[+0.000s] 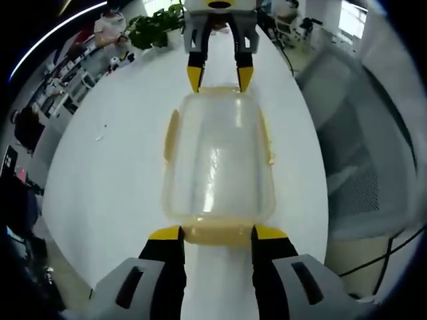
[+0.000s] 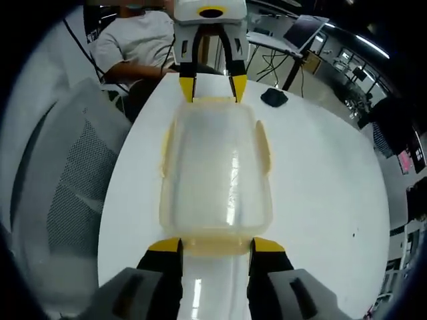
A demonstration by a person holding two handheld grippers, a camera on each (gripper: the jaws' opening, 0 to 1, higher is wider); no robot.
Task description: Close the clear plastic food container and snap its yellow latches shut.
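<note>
On the white desk (image 1: 100,173), a clear plastic food container (image 1: 217,160) lies lengthwise between two facing claws, its lid down on the body. Yellow latches run along both long sides (image 1: 171,133) and across each short end (image 1: 217,233). Left claw (image 1: 217,233), seen from behind in the left gripper view: jaws apart, yellow tips flanking the near end latch, which sits in the gap between them; whether the tips touch it cannot be told. Right claw (image 1: 219,77), at the far end in the same view: jaws likewise apart, tips just at the opposite end latch. Right gripper view, reversed: right claw (image 2: 215,245) near, left claw (image 2: 212,87) far. A mesh-backed chair (image 2: 60,193) stands beside the desk; a seated person (image 2: 137,43) and a small dark object (image 2: 273,97) lie beyond.
</note>
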